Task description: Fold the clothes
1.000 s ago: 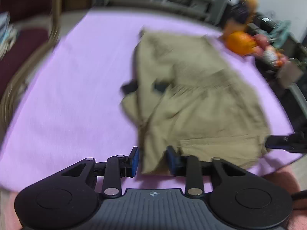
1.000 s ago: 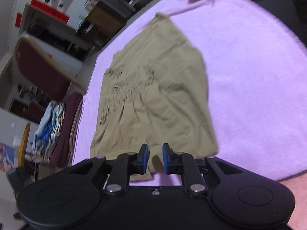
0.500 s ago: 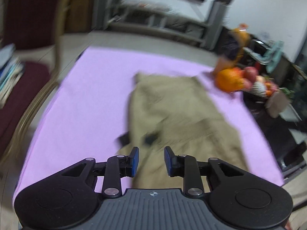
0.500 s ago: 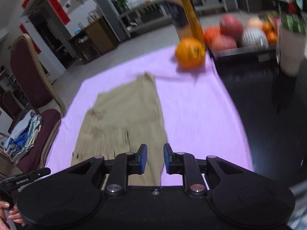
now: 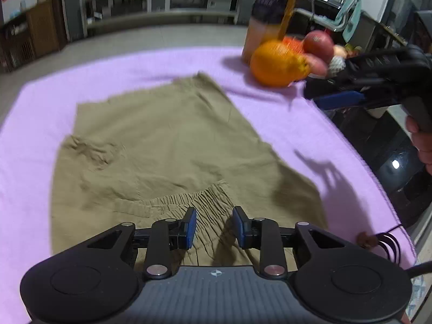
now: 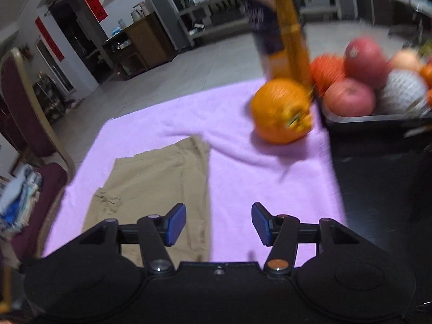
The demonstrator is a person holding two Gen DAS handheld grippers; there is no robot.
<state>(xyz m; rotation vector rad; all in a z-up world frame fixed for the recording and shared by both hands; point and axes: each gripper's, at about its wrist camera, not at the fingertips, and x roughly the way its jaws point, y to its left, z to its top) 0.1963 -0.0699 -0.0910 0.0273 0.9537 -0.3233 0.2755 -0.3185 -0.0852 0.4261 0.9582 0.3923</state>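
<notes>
Lying nearest: left hand-held gripper [image 5: 212, 226], jaws parted, nothing between them, poised over the gathered waistband of the khaki shorts [image 5: 172, 156] at the near edge of the counter [image 5: 310, 124].
Garment position: shorts spread flat on the purple cloth [image 5: 32, 135], set toward the counter's left side, waistband at the near edge, leg hems toward the far edge.
Long axis: runs near edge to far edge, roughly in line with the left hand-held gripper's fingers.
Fold state: shape suggests one half laid over the other lengthwise; the pictures would fit a lengthwise fold in place or a garment merely smoothed out. No further judgement possible.
Right hand-held gripper [image 6: 218, 224]: released, jaws wide, empty, above bare cloth just beyond the shorts' right edge; shorts lie to its left.
Nearer arm: left, directly over the fabric; right stands off to the side.
Far right corner: orange [image 6: 280, 110], juice bottle [image 6: 280, 27] and fruit tray [image 6: 378, 118], well apart from the hems.
</notes>
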